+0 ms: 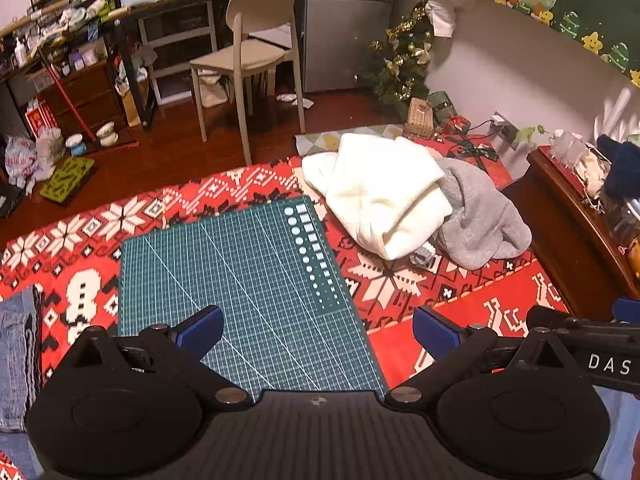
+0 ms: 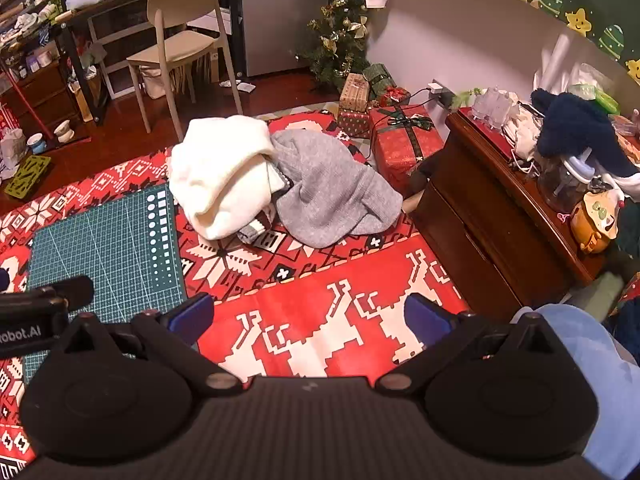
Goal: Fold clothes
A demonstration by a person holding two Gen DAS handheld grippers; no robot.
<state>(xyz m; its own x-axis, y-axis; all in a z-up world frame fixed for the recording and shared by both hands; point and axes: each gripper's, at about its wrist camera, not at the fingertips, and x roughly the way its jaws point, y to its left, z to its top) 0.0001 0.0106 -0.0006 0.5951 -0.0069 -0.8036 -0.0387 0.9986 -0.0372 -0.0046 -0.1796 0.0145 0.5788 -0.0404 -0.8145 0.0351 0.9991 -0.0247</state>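
Spread fingers (image 1: 316, 330), clothes pile (image 1: 384, 196) well beyond

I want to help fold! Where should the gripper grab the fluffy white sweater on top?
Probably the thick rolled edge of the white sweater nearest the cutting mat. It bulges up, free of the grey sweater behind, so the open right hand-held gripper could pinch it, coming from the front.

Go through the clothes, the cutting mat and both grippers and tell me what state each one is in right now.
White garment: crumpled, unfolded, lying partly over the grey one.
Grey garment: crumpled, unfolded, on the red blanket.
Cutting mat: flat, nothing on it.
Jeans: beside the mat; state unclear.
Left gripper: open, holding nothing.
Right gripper: open, holding nothing.
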